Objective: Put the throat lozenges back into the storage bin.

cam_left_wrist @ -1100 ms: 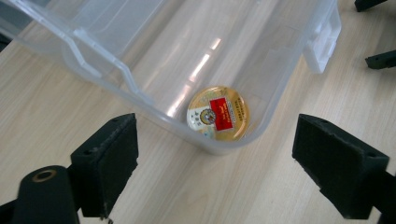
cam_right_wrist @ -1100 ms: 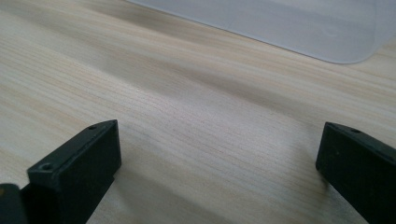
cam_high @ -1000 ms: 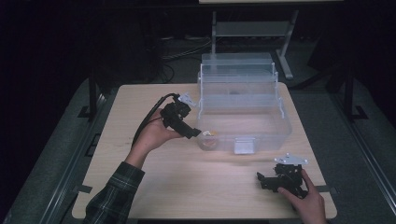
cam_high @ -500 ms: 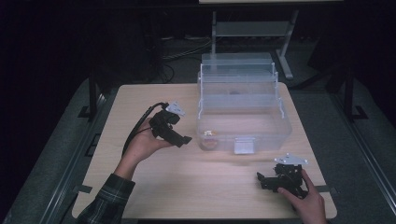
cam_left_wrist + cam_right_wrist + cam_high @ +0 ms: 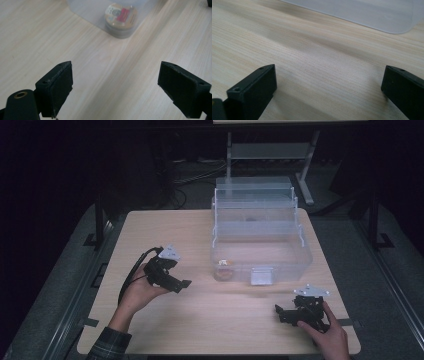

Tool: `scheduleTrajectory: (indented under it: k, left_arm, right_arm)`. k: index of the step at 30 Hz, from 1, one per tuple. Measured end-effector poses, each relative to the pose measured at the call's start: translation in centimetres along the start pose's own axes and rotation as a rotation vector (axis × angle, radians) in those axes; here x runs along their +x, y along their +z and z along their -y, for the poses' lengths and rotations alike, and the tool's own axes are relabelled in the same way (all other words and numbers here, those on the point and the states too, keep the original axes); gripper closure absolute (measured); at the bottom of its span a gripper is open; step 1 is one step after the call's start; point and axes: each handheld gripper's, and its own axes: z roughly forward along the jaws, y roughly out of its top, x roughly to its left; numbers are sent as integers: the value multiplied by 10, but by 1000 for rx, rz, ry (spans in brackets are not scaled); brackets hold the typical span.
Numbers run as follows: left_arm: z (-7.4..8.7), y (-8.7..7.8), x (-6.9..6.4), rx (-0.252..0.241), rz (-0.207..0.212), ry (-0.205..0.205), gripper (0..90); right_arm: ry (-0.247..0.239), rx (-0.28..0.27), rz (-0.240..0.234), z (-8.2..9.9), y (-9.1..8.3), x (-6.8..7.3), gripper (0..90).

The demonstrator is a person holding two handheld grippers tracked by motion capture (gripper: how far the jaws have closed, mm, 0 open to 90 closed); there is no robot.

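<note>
the wooden table (image 5: 200, 235) has rounded corners and a dark surround on all sides. a clear plastic bin (image 5: 300, 255) stands on the far right half of the table, its back near the far edge. bare wood lies open across the left half and along the near strip in front of the bin.

the left gripper (image 5: 182, 284) is held above the table left of the bin, well apart from it, pointing right. in the left gripper view its jaws stand wide apart with nothing between them, only bare wood below. the left hand (image 5: 137, 292) holds it from below, and a cable (image 5: 131, 277) loops off its rear.

the right gripper (image 5: 278, 312) sits low near the near right corner, close to the table's front edge, pointing left. in the right gripper view its jaws are spread wide and empty over bare wood. the right hand (image 5: 327, 337) is partly cut off by the bottom of the high view.

a small round container (image 5: 224, 269) with a tan lid lies inside the bin at its near left corner. its label (image 5: 122, 14) is red and blurred, and cannot be read. a pale rectangular patch (image 5: 261, 276) shows at the bin's front wall; what it is cannot be told. a faint dark mark (image 5: 251, 218) shows at the bin's upper tier, too small to identify.
</note>
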Motion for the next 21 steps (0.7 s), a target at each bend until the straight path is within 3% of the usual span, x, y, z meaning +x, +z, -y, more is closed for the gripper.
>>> scheduleTrajectory:
  k: [8, 21]
  left_arm:
    - [33, 0, 1, -5, -15, -33, 119]
    - [70, -2, -2, -21, -47, -60, 119]
  right_arm:
    - [2, 0, 2, 0, 0, 0, 0]
    - [3, 0, 2, 0, 0, 0, 0]
